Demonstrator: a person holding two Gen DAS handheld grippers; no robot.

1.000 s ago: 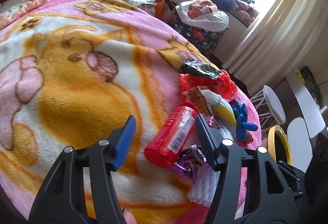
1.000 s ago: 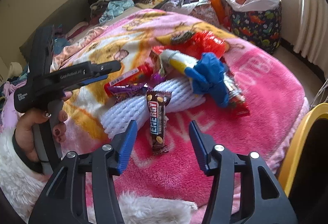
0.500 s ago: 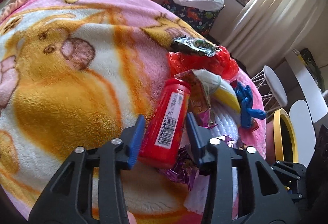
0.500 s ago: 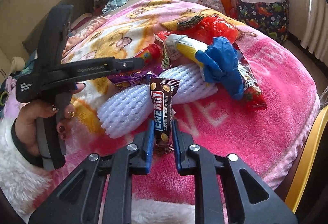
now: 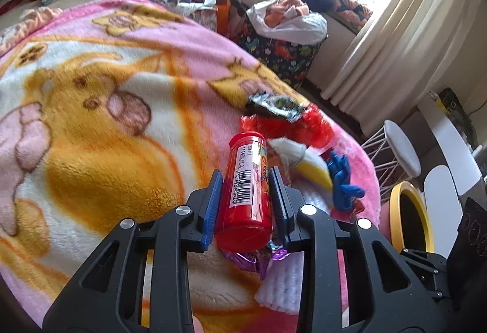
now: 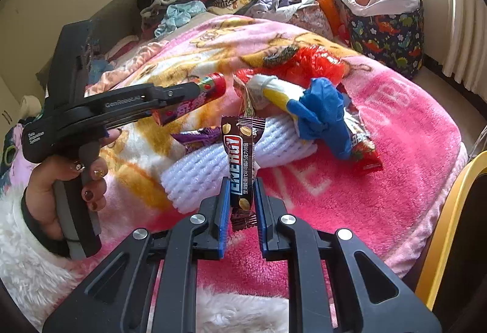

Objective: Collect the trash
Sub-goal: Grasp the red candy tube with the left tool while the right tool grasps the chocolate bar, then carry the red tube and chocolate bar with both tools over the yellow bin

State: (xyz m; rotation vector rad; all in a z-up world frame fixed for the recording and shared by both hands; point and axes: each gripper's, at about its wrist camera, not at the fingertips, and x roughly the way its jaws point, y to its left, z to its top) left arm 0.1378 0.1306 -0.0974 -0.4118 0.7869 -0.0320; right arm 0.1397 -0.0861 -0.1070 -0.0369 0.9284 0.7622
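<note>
Trash pile point(image 6: 274, 125) mid-blanket; left claw point(image 5: 245, 196) closing on red tube point(image 5: 248, 189), right claw point(image 6: 242, 205) clamps candy bar point(image 6: 240, 162).

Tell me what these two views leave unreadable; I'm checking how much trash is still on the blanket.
- Purple wrapper: left wrist view, mostly covered by the red tube in the left gripper, whose jaws are closing.
- Yellow-rimmed bin: right wrist view, cut off by the frame edge; contents unseen.
- Red packet: right wrist view, partly under the blue glove; print unreadable.
- Snack bar in the right gripper: small print too fine.
</note>
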